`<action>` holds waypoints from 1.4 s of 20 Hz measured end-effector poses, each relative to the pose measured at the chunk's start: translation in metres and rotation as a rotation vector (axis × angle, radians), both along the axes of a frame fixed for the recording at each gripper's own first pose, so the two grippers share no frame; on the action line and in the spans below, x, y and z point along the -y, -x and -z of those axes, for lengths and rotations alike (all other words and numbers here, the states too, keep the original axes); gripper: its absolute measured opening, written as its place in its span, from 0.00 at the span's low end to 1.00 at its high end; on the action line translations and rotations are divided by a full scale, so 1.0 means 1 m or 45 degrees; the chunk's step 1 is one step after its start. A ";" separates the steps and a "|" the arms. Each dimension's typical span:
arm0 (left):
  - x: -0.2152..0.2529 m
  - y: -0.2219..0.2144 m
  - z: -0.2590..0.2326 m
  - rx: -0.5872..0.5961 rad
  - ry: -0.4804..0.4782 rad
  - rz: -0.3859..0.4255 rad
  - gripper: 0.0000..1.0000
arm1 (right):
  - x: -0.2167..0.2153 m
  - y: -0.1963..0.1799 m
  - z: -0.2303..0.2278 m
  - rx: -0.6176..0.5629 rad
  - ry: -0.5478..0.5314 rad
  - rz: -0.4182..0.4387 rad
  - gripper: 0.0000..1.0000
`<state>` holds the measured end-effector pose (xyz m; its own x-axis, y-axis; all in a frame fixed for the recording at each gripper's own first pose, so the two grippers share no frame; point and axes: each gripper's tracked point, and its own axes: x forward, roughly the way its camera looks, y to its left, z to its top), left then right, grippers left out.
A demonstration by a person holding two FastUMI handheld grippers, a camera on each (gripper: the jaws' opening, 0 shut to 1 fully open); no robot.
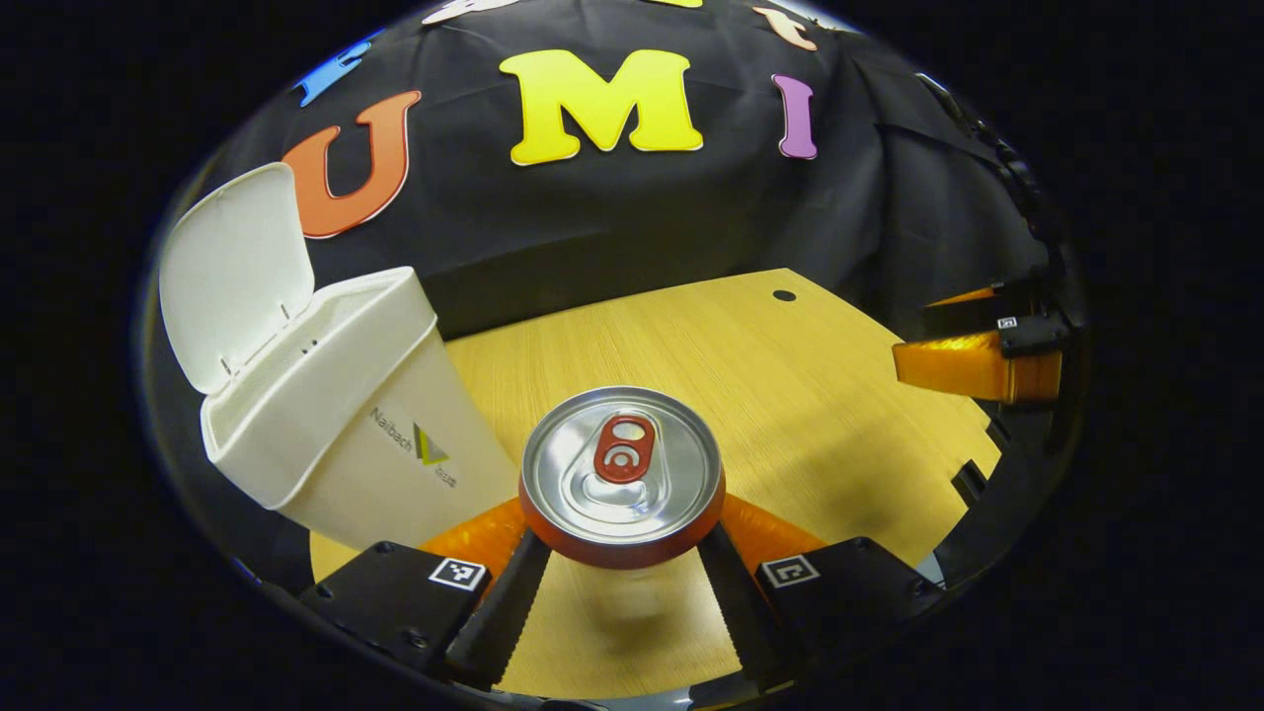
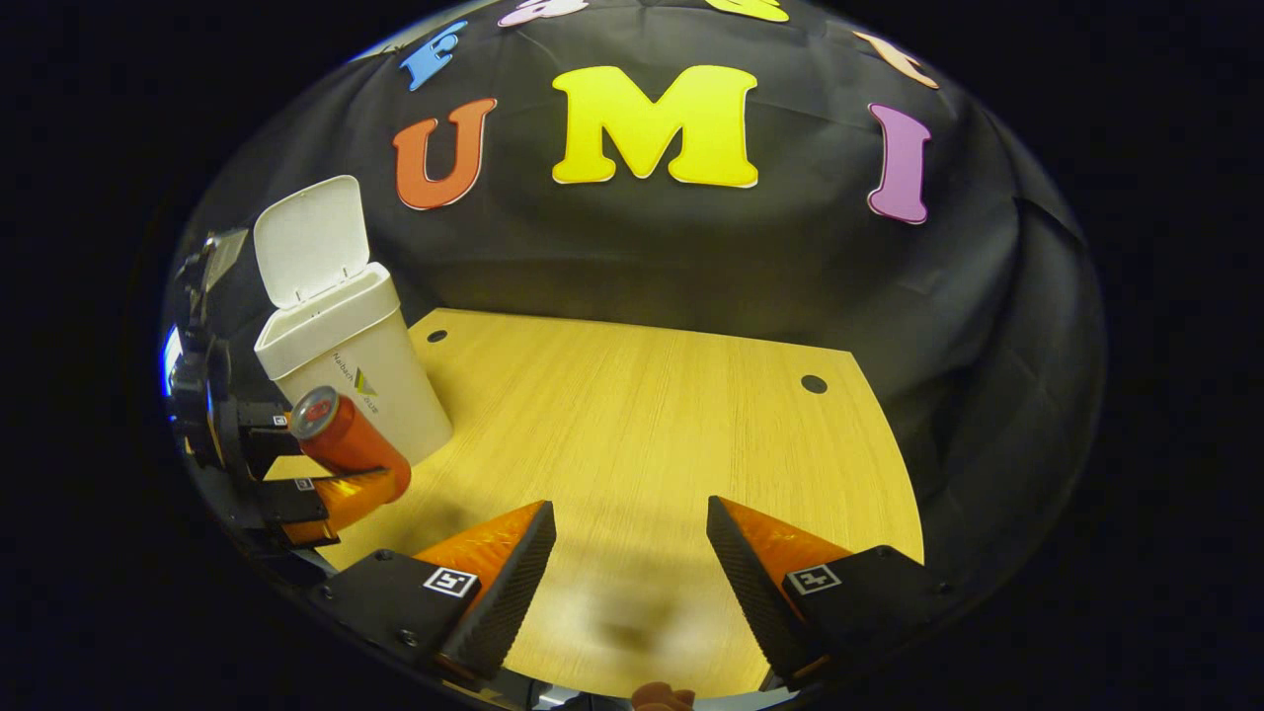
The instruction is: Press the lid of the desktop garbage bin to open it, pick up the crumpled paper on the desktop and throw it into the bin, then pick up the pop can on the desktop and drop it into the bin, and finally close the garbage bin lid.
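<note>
In the left gripper view a red pop can (image 1: pixel 622 474) with a silver top sits between the two fingers of my left gripper (image 1: pixel 622 583), which is shut on it and holds it off the wooden desktop (image 1: pixel 790 375). The white bin (image 1: pixel 336 434) stands just left of the can with its lid (image 1: pixel 237 272) flipped up. In the right gripper view the same can (image 2: pixel 346 439) hangs tilted in front of the bin (image 2: pixel 346 360), held by the left gripper (image 2: pixel 341 484). My right gripper (image 2: pixel 632 553) is open over bare desktop, with nothing between its fingers. The inside of the bin is hidden.
The wooden desktop (image 2: pixel 632 415) has two small dark holes (image 2: pixel 813 383) near its back edge. Black cloth forms the wall behind and to the right. In the left gripper view the right gripper (image 1: pixel 978 360) shows at the far right edge of the table.
</note>
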<state>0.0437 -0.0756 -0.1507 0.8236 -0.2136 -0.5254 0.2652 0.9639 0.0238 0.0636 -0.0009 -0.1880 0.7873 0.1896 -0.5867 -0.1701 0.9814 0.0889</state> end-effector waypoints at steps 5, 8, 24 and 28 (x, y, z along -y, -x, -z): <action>-0.028 -0.009 -0.056 0.039 0.026 -0.082 0.85 | -0.015 -0.003 0.003 -0.002 -0.011 -0.033 0.97; -0.055 -0.020 -0.086 0.049 0.069 -0.156 0.86 | -0.024 -0.003 0.007 -0.013 -0.025 -0.040 0.97; -0.214 -0.099 -0.096 -0.021 0.159 -0.607 0.86 | -0.055 0.009 0.030 -0.101 -0.019 -0.069 0.97; -0.217 -0.104 -0.081 -0.070 0.149 -0.635 0.86 | -0.053 0.014 0.033 -0.115 0.008 -0.083 0.97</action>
<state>0.1474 0.1416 -0.0696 0.8121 0.1385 -0.5668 -0.2300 0.9688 -0.0928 0.0499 0.0526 -0.2215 0.7173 0.2343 -0.6561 -0.2249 0.9692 0.1003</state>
